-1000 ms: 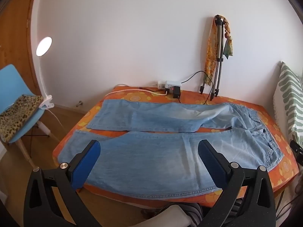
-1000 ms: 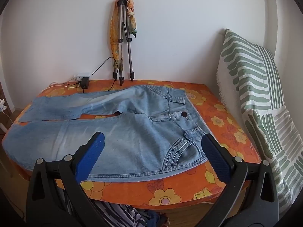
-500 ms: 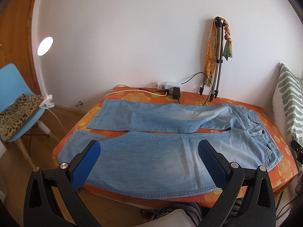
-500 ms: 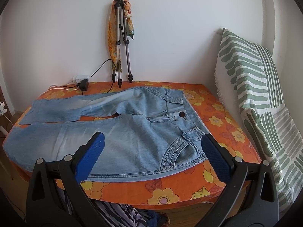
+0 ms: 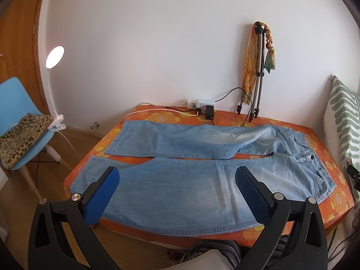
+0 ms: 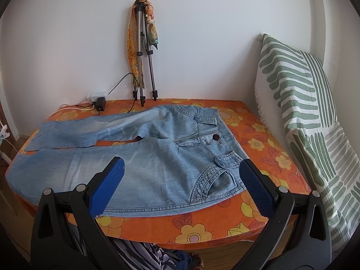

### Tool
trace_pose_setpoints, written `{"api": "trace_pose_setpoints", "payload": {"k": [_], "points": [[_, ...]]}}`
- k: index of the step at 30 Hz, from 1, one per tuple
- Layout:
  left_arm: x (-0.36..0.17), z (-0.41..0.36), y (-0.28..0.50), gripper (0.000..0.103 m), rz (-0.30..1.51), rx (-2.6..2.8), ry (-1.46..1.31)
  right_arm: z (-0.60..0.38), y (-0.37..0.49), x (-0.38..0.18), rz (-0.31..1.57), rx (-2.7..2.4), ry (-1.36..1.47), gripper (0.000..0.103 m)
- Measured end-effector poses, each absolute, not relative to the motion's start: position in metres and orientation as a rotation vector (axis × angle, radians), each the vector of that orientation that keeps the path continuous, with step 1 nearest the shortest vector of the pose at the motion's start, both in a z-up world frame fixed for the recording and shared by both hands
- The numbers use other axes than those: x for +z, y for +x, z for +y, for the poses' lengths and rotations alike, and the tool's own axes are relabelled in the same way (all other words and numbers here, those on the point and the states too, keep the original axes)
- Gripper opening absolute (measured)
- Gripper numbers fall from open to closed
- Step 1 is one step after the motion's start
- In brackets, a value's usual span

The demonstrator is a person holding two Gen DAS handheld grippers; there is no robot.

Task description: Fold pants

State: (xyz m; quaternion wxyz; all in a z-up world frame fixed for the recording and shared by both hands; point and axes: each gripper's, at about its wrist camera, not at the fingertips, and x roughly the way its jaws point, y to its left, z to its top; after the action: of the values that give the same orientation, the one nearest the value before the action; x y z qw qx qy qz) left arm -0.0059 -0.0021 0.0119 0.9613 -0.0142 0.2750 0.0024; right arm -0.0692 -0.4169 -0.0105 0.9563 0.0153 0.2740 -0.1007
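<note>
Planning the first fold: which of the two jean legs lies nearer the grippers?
The front leg, along the table's near edge under both open grippers; the other leg lies toward the wall.

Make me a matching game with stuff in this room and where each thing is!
Things:
1. jeans
2. tripod
3. leopard-print cushion
4. striped pillow

Places:
A. on the blue chair
B. leaning on the wall, scarves hung on it
C. spread flat on the flowery orange table
D. propped upright at the table's right side

Pairs: 1-C, 2-B, 3-A, 4-D
</note>
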Motion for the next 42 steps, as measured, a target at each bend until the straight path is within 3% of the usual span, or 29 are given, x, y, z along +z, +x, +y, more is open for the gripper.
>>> {"api": "trace_pose_setpoints", "payload": {"k": [36, 42], "points": [[0.013, 0.027, -0.029, 0.102, 0.548, 0.080, -0.020, -0.425, -0.072, -0.002, 0.511, -0.095, 0.036, 0.103], [0.014, 0.067, -0.013, 0.094, 0.558, 0.145, -0.036, -0.427, -0.041, 0.011, 0.498, 0.012, 0.026, 0.103]]}}
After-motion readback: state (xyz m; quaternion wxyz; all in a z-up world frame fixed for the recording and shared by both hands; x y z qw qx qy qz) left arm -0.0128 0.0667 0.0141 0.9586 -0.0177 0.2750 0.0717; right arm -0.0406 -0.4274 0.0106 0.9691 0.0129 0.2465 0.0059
